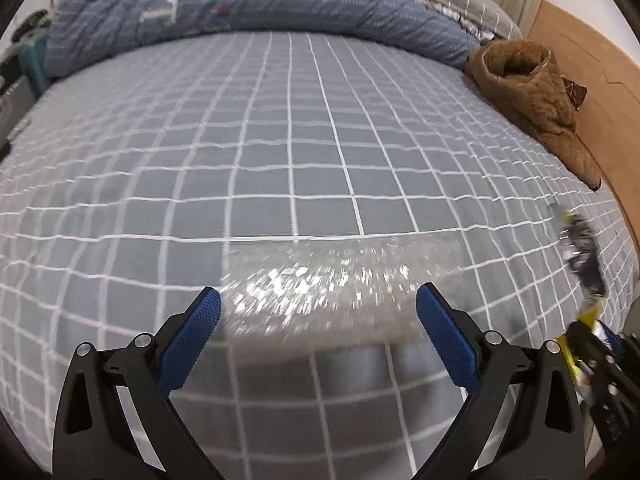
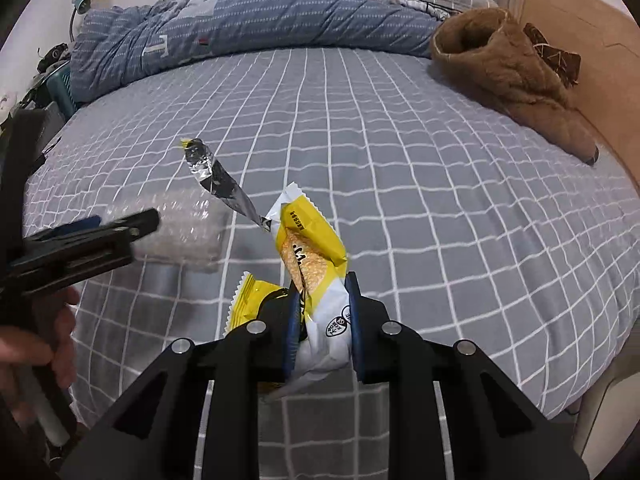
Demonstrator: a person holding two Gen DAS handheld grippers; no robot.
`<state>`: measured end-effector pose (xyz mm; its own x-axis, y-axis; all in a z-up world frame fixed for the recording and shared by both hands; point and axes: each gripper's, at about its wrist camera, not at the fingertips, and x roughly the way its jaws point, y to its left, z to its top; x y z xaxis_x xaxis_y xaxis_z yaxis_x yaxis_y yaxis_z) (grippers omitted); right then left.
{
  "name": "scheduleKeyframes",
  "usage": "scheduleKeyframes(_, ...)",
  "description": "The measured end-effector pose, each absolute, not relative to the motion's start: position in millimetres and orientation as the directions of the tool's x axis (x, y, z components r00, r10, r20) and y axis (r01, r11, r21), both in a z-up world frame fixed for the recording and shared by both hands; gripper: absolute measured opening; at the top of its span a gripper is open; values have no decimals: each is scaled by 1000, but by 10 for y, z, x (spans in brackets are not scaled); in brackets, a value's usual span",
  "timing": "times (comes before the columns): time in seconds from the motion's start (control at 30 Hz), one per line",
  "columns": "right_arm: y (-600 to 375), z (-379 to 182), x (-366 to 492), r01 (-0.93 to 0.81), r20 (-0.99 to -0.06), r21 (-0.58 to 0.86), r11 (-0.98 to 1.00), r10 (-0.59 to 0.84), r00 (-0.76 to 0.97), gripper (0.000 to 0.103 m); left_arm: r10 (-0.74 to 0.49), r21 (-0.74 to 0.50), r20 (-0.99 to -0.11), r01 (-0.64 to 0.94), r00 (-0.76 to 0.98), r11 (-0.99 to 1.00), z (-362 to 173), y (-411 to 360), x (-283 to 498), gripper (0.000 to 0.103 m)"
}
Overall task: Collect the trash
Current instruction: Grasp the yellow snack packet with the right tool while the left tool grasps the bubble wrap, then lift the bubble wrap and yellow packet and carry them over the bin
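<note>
glossy yellow-white plastic wrapper [image 2: 316,276]; shiny foil strip [image 2: 218,180]; clear bubble wrap [image 1: 320,288]; matt cloth checked sheet [image 1: 280,160]; fuzzy brown coat [image 2: 508,76].

Almost nothing is reading clearly. The yellow-and-white snack wrapper [image 2: 316,264] is carrying dark print on its yellow band and a round black-and-white mark low on its white part, both too small and crumpled to make out. The blue quilt [image 2: 240,28] is showing a pale patch shaped like a "T".
</note>
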<state>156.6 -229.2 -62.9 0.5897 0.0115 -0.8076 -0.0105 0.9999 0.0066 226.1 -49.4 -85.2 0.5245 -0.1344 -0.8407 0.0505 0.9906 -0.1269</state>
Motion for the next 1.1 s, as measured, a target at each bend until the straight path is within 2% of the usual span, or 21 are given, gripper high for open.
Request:
scheduleKeyframes(0.13, -2311, -708, 1651, -7, -811, 11, 1000, 13, 584, 20, -143, -142, -856, 39, 497, 989, -1018, -498, 2420, 84)
scheduleKeyframes(0.37, -2368, -872, 1685, 9, -825, 30, 1000, 20, 565, 20, -60, -33, -865, 62, 499, 998, -1162, -691, 2424, 77)
scheduleKeyframes(0.6, -2360, -894, 1674, 5, -827, 36, 999, 27, 562, 20, -31, -2, -857, 56, 514, 998, -1150, -712, 2356, 71)
scheduleKeyframes(0.67, -2360, -883, 1664, 6, -826, 36, 999, 27, 563, 20, -33, -5, -855, 56, 517, 998, -1132, -706, 2330, 64)
scheduleKeyframes(0.93, -2388, -814, 1615, 13, -819, 38, 999, 24, 573, 20, -24, 5, -849, 53, 528, 999, -1049, -734, 2194, 57)
scheduleKeyframes(1.1, -2386, -746, 1567, 15, -814, 40, 999, 24, 581, 20, -26, -4, -844, 43, 536, 999, -953, -688, 2084, 49)
